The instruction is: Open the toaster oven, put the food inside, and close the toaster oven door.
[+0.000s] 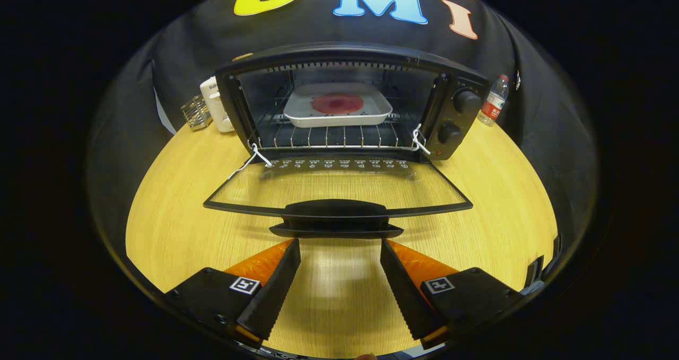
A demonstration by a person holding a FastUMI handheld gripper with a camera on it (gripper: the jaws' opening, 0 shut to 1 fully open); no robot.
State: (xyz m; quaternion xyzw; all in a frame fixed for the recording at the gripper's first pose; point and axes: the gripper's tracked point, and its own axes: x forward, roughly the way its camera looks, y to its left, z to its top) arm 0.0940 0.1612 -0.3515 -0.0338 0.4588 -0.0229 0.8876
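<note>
Food (337, 103) already in, sitting on the white tray (297, 117) on the oven rack (329, 137), dead ahead at twelve o'clock inside the toaster oven (350, 58). Door (339, 187) dropped flat, glass down over the wooden table (170, 227). Gripper (339, 256) spread wide, holding nothing, tips just short of the door handle (335, 211) at twelve. Only closing left, by the look of it. Risks from here: catching the handle off-centre and letting it slide off a fingertip; lifting too fast and slamming the glass; shoving forward instead of up and skidding the whole oven back toward the bottle (493, 101) at two o'clock or the white appliance (215, 103) at ten.
</note>
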